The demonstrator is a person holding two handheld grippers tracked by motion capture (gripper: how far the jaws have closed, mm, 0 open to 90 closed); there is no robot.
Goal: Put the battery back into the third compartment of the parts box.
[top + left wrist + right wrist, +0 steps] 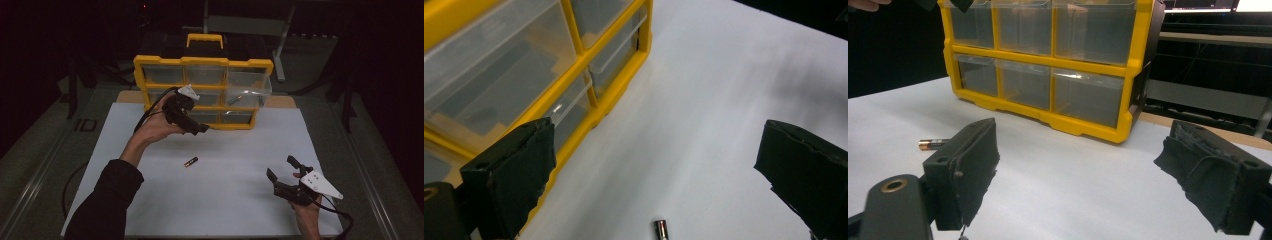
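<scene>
**High view: battery lying loose, both grippers empty**

High view is showing the white worktop (240, 210) carrying a yellow drawer cabinet (202, 92) at its far edge, standing upright with clear drawers facing the person. One drawer (247, 90) on the cabinet's right side is sitting pulled out, with something small and dark lying in it; too small to identify.

The left gripper (200, 128) is hanging just in front of the cabinet's lower row, jaws parted wide and gripping nothing. Left gripper view is confirming this: bare worktop is lying between the two black pads, with the cabinet's yellow frame (596, 107) running along the left.

The right gripper (282, 172) is resting near the worktop's near right corner, jaws also spread wide and holding nothing, pointing toward the cabinet.

The battery (191, 161) is lying on its side near the middle of the worktop, well apart from the cabinet and from both grippers. Its end is peeking in at the bottom edge of the left gripper view (661, 230).

Judgement: the work in hand looks like stowing batteries in the open drawer, with this one yet to be picked up. Next move is calling for the left gripper to drop back toward the battery, straddling it across its narrow width before closing.
</scene>
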